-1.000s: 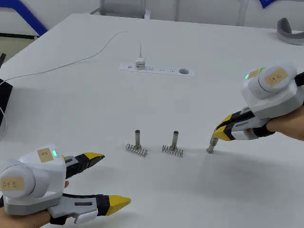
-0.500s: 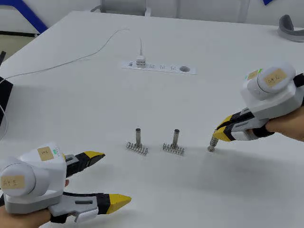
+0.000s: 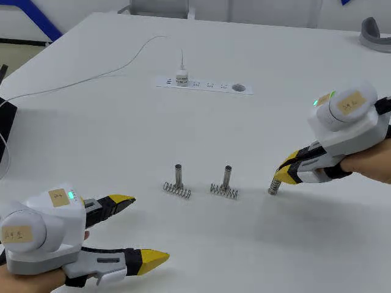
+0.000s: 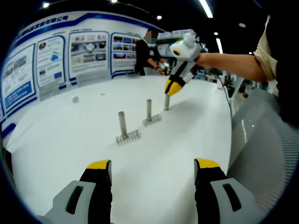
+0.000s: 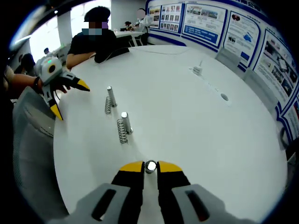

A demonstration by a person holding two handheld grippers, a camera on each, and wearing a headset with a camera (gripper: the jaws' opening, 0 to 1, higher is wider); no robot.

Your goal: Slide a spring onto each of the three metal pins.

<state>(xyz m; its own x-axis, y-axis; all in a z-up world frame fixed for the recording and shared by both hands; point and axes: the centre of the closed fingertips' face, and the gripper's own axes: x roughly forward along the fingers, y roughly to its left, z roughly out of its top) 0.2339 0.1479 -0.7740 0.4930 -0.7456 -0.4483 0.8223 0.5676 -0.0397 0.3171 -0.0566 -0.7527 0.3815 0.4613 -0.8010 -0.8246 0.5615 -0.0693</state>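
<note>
Three metal pins stand in a row on the white table [image 3: 122,122]. Beside the left pin [image 3: 178,174] lies a loose spring [image 3: 176,190]. A second spring [image 3: 223,192] lies beside the middle pin [image 3: 227,176]. My right gripper [image 3: 286,176] is shut on a spring [image 3: 275,184] that sits around the right pin [image 3: 273,190]. In the right gripper view that pin's top [image 5: 150,166] shows between the yellow tips of the right gripper [image 5: 150,169]. My left gripper [image 3: 143,229] is open and holds nothing at the near left, and the left gripper [image 4: 153,164] faces the pin row [image 4: 149,109].
A white power strip [image 3: 204,86] with a plug and a cable [image 3: 110,73] lies further back. A grey curved object [image 3: 374,36] sits at the far right corner. The table's left edge [image 3: 24,67] is close. A seated person [image 5: 96,35] is behind the table.
My right gripper has sunk a little along the right pin with the spring. The left gripper has stayed where it was. The head camera has drifted slightly.
</note>
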